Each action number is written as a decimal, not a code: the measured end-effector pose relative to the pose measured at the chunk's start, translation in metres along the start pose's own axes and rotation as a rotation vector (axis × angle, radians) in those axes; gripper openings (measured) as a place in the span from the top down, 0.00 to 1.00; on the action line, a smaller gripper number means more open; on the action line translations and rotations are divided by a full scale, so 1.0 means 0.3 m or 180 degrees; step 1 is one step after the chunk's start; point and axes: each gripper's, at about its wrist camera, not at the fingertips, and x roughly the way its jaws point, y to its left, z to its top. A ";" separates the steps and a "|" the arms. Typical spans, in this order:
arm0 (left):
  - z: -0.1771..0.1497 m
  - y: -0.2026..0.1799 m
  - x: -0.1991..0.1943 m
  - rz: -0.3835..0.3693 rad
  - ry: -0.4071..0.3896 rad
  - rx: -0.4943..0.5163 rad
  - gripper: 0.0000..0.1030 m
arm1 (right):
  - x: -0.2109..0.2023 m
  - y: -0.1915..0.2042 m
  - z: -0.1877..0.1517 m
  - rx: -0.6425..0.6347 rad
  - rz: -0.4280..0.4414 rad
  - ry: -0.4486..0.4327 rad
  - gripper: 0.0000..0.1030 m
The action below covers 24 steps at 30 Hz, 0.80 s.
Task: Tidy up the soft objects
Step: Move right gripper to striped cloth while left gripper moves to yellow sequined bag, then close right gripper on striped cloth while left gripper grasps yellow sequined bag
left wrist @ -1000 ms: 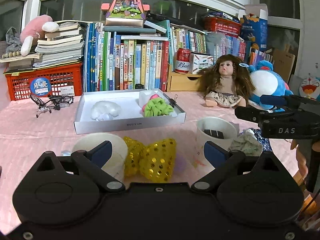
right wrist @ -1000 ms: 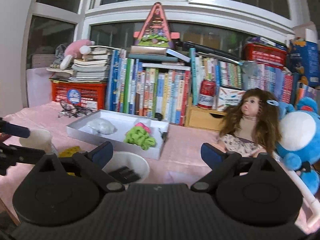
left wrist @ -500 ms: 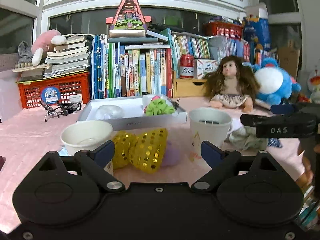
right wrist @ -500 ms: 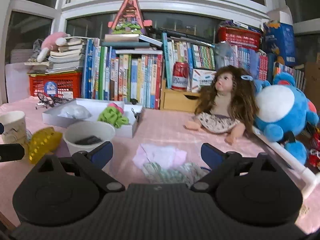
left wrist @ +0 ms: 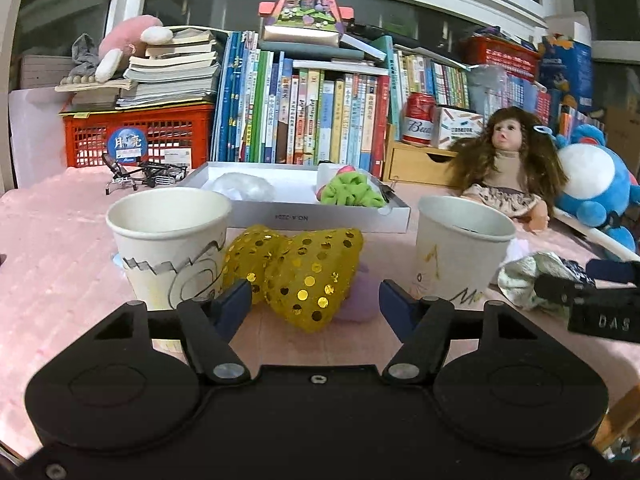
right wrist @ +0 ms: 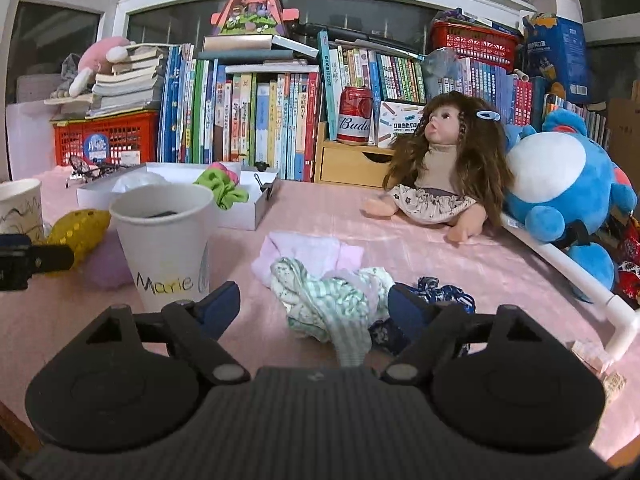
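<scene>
Soft items are spread over the pink tablecloth (left wrist: 52, 240), listed left to right. Left paper cup (left wrist: 170, 246) is stood upright at the left, touching the yellow sequined bow (left wrist: 296, 272) beside it. Bow is framed between the blue pads of the left gripper (left wrist: 314, 304); jaws are closing, pads not yet pressed on it, left pad just beside the fabric. A lilac cloth (left wrist: 358, 300) is seen under the bow's right edge. Behind, a green scrunchie (left wrist: 350, 196) and a white wad (left wrist: 242, 188) are held in the white tray (left wrist: 320, 216). Right paper cup (right wrist: 166, 240), marked "Marie", is stood upright between bow and clothes. Green-striped cloth (right wrist: 328, 304) is bunched on the tablecloth between the pads of the right gripper (right wrist: 314, 310); jaws are closing, no pad contact can be confirmed. Pale pink cloth (right wrist: 308, 252) is laid just behind it, dark blue patterned scrunchie (right wrist: 444, 294) touching its right side, partly hidden by the right pad. Doll (right wrist: 444, 160) and blue plush (right wrist: 560, 184) are propped further right.
</scene>
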 end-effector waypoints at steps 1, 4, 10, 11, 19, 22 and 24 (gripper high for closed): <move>0.000 -0.003 0.003 0.0012 -0.0015 -0.0007 0.35 | 0.003 0.002 -0.002 -0.0014 -0.0005 -0.0003 0.14; 0.000 -0.012 0.021 0.0037 -0.0053 -0.0031 0.35 | 0.013 0.008 -0.004 -0.0040 -0.0009 -0.0009 0.14; 0.003 -0.021 0.052 0.0151 -0.0093 -0.0052 0.35 | 0.037 0.014 -0.007 -0.0053 0.0012 -0.0009 0.14; 0.004 -0.023 0.057 0.0161 -0.0095 -0.0055 0.35 | 0.041 0.015 -0.007 -0.0052 0.0017 -0.0004 0.15; 0.017 -0.014 0.097 0.0236 -0.0047 -0.0205 0.35 | 0.086 0.009 0.001 0.0026 0.0033 0.0110 0.15; 0.018 -0.011 0.109 0.0248 -0.0021 -0.0249 0.35 | 0.100 0.003 0.002 0.0062 0.0011 0.0144 0.16; 0.015 -0.010 0.112 0.0257 -0.0015 -0.0264 0.35 | 0.108 -0.002 0.002 0.0072 0.0000 0.0158 0.16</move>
